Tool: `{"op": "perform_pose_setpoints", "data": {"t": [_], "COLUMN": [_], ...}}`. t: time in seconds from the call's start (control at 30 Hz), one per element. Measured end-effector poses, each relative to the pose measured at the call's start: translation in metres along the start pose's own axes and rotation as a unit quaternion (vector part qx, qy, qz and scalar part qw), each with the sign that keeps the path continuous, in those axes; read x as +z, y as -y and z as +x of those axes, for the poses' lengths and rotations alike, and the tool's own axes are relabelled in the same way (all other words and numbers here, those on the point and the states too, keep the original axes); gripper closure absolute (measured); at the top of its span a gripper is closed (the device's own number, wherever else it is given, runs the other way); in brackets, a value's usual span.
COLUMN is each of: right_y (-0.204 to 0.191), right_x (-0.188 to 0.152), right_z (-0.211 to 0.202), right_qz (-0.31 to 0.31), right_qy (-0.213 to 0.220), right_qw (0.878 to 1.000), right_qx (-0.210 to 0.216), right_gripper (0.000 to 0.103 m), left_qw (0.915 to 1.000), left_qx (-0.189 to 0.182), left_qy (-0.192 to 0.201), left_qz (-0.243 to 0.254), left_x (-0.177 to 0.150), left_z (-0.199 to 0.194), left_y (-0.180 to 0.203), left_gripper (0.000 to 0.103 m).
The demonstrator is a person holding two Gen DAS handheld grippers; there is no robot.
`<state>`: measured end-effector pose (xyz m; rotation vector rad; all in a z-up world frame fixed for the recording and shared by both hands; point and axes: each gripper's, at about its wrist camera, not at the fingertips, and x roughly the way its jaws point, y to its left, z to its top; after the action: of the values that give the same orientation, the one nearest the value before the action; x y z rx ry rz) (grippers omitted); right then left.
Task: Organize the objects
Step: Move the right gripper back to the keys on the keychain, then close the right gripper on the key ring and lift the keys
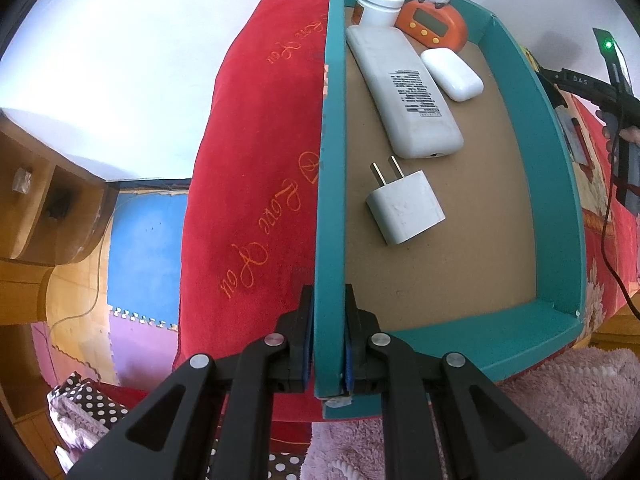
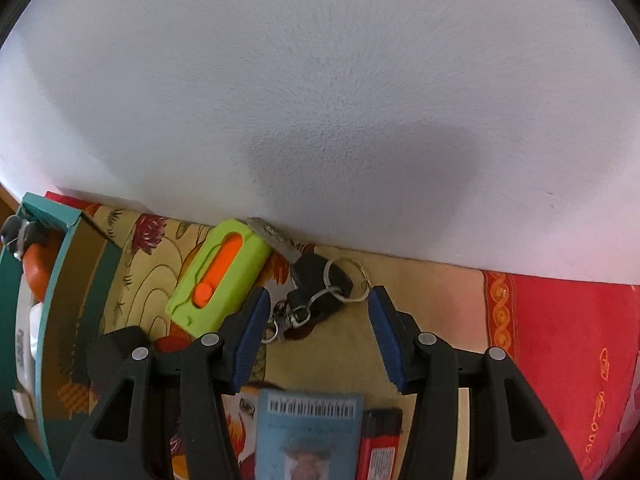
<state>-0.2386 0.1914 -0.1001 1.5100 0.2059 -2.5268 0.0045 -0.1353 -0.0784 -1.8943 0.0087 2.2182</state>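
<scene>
A teal open box (image 1: pixel 556 200) lies on a red towel (image 1: pixel 260 160). My left gripper (image 1: pixel 329 292) is shut on its left wall near the front corner. Inside lie a white charger plug (image 1: pixel 406 210), a white remote (image 1: pixel 404 92), a white case (image 1: pixel 452 74), an orange timer (image 1: pixel 432 24) and a white jar (image 1: pixel 378 4). My right gripper (image 2: pixel 320 292) stands open just above a key bunch with a black fob (image 2: pixel 320 276), nothing pressed between its pads. A green and orange utility knife (image 2: pixel 220 276) lies left of the keys.
A barcoded card (image 2: pixel 308 440) and a red lighter (image 2: pixel 378 448) lie under the right gripper's base. The teal box (image 2: pixel 52 300) stands to their left. A white wall (image 2: pixel 320 100) rises right behind the keys. A pink fluffy blanket (image 1: pixel 560 400) lies in front of the box.
</scene>
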Motion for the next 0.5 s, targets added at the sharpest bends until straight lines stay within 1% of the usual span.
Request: {"op": "perform_pose_setpoints", "data": {"t": [0.23,0.33,0.37,0.4,0.47,0.5], "right_y": [-0.0021,-0.0048,-0.0058,-0.0098,-0.0090,-0.0087], "right_x": [-0.0011,-0.0016,-0.0007,0.0010,0.0012,0.0009], "right_z": [0.0075,0.0086,0.0092,0.0097,0.0091,0.0089], "right_qz": [0.001,-0.004,-0.004,-0.001,0.013,0.019], "right_qy": [0.001,0.001,0.002,0.003,0.006,0.007], "right_qw": [1.000,1.000,1.000,1.000,1.000,1.000], "right_qx": [0.001,-0.005,-0.007,-0.006,-0.011,-0.009], "right_gripper": [0.051,0.051,0.055,0.061,0.066,0.066], "left_qw": [1.0000,1.0000,1.0000,1.0000,1.0000,1.0000], "left_qx": [0.001,0.001,0.001,0.001,0.001,0.001], "left_qy": [0.000,0.001,0.001,0.001,0.001,0.002], "left_qz": [-0.007,-0.007,-0.007,-0.007,-0.006,-0.007], "left_x": [-0.0016,-0.0026,-0.0024,-0.0023,-0.0030,-0.0031], "left_z": [-0.0006,-0.0007,-0.0006,-0.0007,-0.0008,-0.0008], "left_y": [-0.0018,-0.0030,-0.0030,-0.0033,-0.0034,-0.0037], "left_gripper": [0.093,0.093,0.093,0.093,0.093,0.093]}}
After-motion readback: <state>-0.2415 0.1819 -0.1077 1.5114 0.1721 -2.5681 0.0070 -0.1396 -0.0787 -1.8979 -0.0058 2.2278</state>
